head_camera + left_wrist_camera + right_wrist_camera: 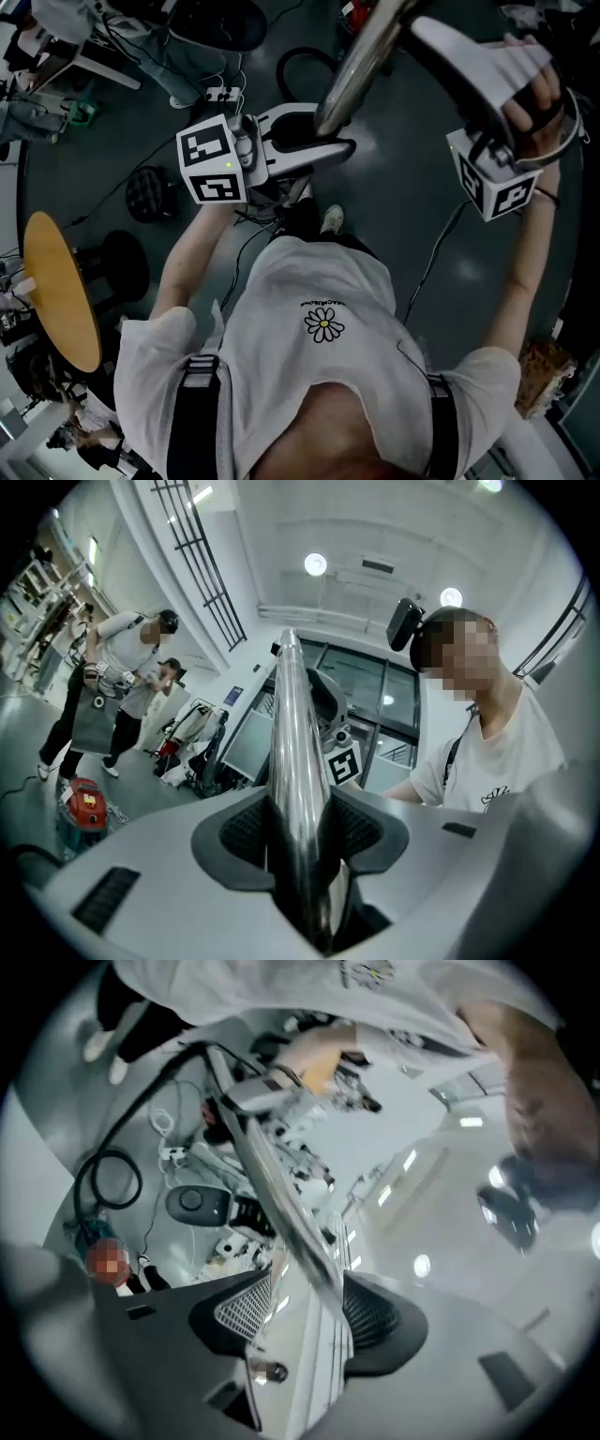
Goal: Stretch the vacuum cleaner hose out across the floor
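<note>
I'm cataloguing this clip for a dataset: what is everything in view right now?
metal tube: one, shiny silver, between both grippers' jaws
black loop: one, hose or cable, floor beyond the tube
power strip: one, white, floor
round table: one, yellow top, person's left
stool: one, black, beside the table
bystanders: two, light tops, far off
red machine: one, floor near them
T-shirt: one, white, daisy print
left gripper: one, white, shut on the tube
right gripper: one, white, jaws apart, tube beside one pad

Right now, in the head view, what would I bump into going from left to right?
Round yellow table → left marker cube → shiny metal tube → right marker cube.
</note>
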`<action>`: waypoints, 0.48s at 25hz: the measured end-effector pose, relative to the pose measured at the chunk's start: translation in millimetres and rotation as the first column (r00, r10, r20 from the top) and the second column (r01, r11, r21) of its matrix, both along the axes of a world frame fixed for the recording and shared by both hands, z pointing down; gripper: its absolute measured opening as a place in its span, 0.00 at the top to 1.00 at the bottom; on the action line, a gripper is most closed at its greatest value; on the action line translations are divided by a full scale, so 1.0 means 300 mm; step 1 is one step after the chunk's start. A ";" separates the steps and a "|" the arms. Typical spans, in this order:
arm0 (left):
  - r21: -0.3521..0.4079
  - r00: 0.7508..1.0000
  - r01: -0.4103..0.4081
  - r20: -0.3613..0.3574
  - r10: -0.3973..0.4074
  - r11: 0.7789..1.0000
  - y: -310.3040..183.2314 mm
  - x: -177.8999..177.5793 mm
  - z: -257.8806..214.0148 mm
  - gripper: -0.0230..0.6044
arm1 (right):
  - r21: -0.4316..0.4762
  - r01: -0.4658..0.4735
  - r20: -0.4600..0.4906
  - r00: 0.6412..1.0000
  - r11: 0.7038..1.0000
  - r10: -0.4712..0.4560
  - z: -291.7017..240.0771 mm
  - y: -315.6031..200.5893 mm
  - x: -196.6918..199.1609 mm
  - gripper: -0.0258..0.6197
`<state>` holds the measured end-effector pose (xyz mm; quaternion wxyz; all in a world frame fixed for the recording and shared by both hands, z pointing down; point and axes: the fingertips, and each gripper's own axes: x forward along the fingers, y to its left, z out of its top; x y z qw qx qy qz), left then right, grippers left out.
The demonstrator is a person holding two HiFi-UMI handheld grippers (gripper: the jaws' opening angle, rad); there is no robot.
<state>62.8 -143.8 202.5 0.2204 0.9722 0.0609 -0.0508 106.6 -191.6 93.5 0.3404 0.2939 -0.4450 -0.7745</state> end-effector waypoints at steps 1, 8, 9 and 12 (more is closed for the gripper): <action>-0.014 1.000 0.029 0.001 -0.029 0.999 -0.002 -0.026 -0.002 0.70 | -0.012 -0.056 0.138 0.989 0.998 0.057 -0.070 0.005 0.082 0.61; -0.019 0.987 0.153 -0.041 -0.154 0.988 0.058 -0.071 -0.052 0.70 | -0.353 0.451 0.936 0.164 0.820 0.312 0.237 0.197 0.290 0.61; -0.021 0.986 0.163 -0.045 -0.164 0.986 0.070 -0.077 -0.057 0.70 | -0.360 0.527 0.917 0.048 0.770 0.395 0.366 0.216 0.263 0.61; -0.032 0.978 0.197 -0.065 -0.199 0.980 0.133 -0.121 -0.065 0.70 | -0.342 0.706 0.622 -0.325 0.620 0.713 0.795 0.288 0.195 0.61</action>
